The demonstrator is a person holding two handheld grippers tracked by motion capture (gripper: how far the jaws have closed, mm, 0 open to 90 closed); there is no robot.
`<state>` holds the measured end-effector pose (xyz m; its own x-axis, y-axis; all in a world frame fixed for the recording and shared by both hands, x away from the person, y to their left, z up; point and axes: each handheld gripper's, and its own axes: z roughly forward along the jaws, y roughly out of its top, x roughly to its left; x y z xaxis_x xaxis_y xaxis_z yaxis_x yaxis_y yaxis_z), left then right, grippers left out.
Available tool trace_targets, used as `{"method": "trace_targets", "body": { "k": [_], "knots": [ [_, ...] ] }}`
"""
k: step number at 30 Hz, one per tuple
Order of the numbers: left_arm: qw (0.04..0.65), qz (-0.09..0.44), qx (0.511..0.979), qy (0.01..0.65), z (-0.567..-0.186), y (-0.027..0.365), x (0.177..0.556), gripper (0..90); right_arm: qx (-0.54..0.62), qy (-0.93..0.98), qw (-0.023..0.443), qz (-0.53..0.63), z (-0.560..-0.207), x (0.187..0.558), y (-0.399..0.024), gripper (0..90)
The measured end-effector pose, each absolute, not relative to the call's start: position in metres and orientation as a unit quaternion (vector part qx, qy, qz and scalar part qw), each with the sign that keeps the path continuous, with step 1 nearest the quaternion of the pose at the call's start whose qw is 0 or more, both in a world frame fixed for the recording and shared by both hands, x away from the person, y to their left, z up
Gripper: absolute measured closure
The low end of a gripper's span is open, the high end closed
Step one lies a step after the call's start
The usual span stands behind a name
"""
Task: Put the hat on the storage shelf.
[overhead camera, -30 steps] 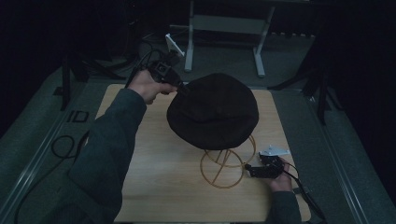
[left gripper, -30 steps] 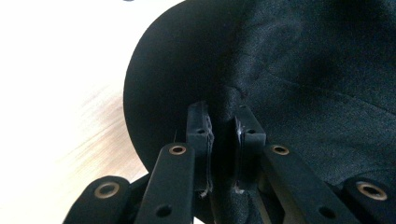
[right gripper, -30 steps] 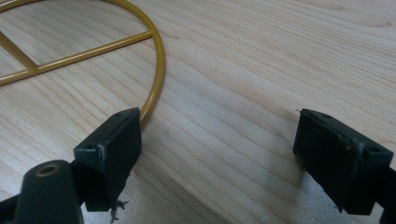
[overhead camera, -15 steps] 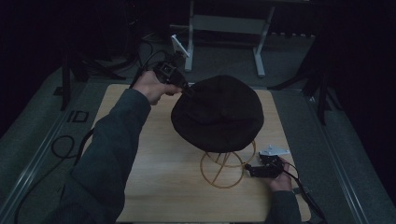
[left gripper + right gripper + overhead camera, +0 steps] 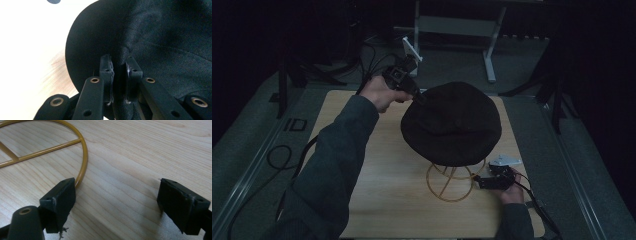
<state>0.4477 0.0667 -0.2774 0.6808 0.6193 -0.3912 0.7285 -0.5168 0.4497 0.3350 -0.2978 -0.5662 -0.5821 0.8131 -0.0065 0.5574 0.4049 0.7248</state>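
The letters "ID" are seen in the high view, marked in dark on the grey floor just left of the wooden table, level with its far half. No other writing, brand or number can be read.

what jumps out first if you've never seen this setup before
The dark hat sits atop a gold wire stand in the middle of the wooden table. The left gripper pinches a fold of the hat's far-left edge. The right gripper rests open on the table, one jaw beside the stand's base ring.
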Motion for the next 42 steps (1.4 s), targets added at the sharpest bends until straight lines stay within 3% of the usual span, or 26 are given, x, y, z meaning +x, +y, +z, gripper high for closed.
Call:
{"method": "trace_targets", "body": {
  "k": [42],
  "knots": [
    [0.268, -0.097, 0.886, 0.367, -0.301, 0.033, 0.444, 79.2, 0.419, 0.818, 0.183, 0.349, -0.566, 0.335, -0.298, 15.3]
  ]
}}
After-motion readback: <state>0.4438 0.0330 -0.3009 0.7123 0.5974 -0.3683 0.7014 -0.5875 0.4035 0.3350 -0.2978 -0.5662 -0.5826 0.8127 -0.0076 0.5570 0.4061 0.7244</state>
